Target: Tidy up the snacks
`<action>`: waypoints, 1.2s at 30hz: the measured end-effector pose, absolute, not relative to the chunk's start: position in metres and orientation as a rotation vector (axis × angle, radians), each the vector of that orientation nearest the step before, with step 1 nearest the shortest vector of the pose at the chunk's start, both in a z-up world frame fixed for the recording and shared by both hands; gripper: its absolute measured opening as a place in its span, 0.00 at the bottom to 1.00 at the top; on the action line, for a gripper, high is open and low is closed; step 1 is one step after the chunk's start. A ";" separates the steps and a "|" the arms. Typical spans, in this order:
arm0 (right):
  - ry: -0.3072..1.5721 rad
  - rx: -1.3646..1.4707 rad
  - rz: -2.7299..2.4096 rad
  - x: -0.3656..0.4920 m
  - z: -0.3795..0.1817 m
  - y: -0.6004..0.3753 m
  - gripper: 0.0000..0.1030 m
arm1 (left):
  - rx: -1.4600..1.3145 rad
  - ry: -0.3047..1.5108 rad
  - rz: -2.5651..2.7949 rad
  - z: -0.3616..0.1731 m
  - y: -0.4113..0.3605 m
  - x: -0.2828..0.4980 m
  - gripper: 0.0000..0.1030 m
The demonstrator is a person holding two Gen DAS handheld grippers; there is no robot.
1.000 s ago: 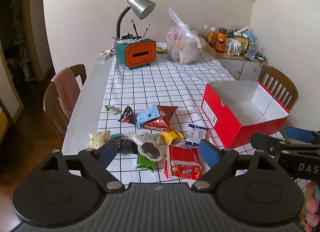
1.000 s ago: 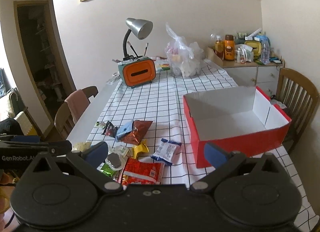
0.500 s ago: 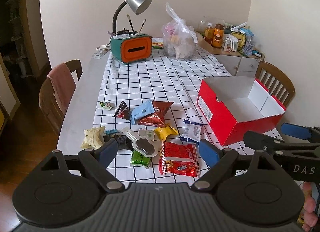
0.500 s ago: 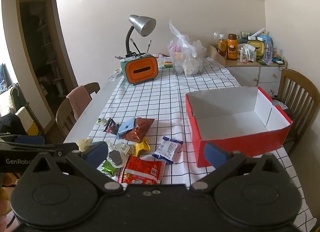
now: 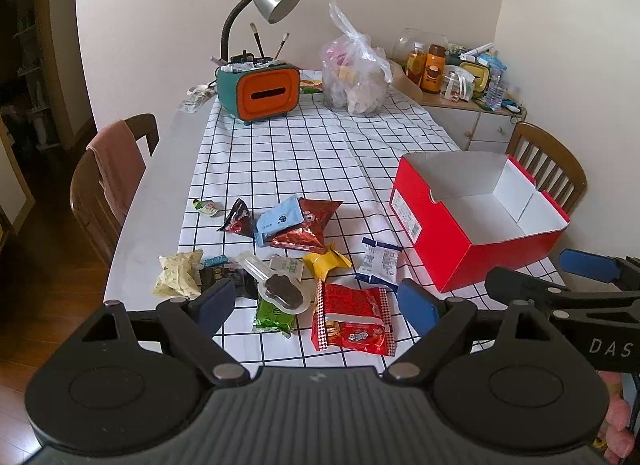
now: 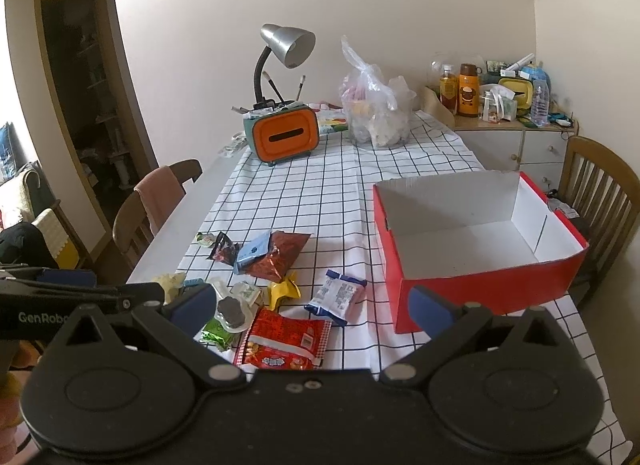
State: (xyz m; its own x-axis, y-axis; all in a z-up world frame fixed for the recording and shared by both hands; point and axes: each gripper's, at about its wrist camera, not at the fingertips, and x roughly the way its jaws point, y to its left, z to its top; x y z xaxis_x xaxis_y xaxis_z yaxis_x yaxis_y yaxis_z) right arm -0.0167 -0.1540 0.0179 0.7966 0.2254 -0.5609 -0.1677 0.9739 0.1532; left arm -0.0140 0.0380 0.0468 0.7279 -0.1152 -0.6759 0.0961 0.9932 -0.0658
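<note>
Both views sit a touch lower and nearer the bench (image 5: 160, 169) than a second ago; the snack pile reads larger, nothing on the checked cloth (image 5: 304, 153) shifted. Left claw (image 5: 316, 301) jaws wide apart, nothing between, hovering over the near pile: red packet (image 5: 354, 321), green packet (image 5: 274, 315), yellow wrapper (image 5: 326, 263), blue-white packet (image 5: 380, 261). Right claw (image 6: 312, 305) also spread, holding nothing. Red box (image 6: 480, 249) stands open on the right side, white inside, no snacks in it. Lamp (image 5: 268, 1) and orange tissue holder (image 5: 266, 93) at far end, unchanged
</note>
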 end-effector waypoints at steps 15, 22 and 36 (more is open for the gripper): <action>0.589 0.080 0.221 -0.020 0.019 -0.148 1.00 | -0.034 0.749 -0.121 0.044 0.042 -0.016 0.86; 0.585 0.082 0.227 -0.024 0.019 -0.146 1.00 | -0.036 0.747 -0.130 0.043 0.045 -0.020 0.86; 0.576 0.077 0.250 -0.022 0.017 -0.140 1.00 | -0.065 0.758 -0.122 0.042 0.053 -0.019 0.86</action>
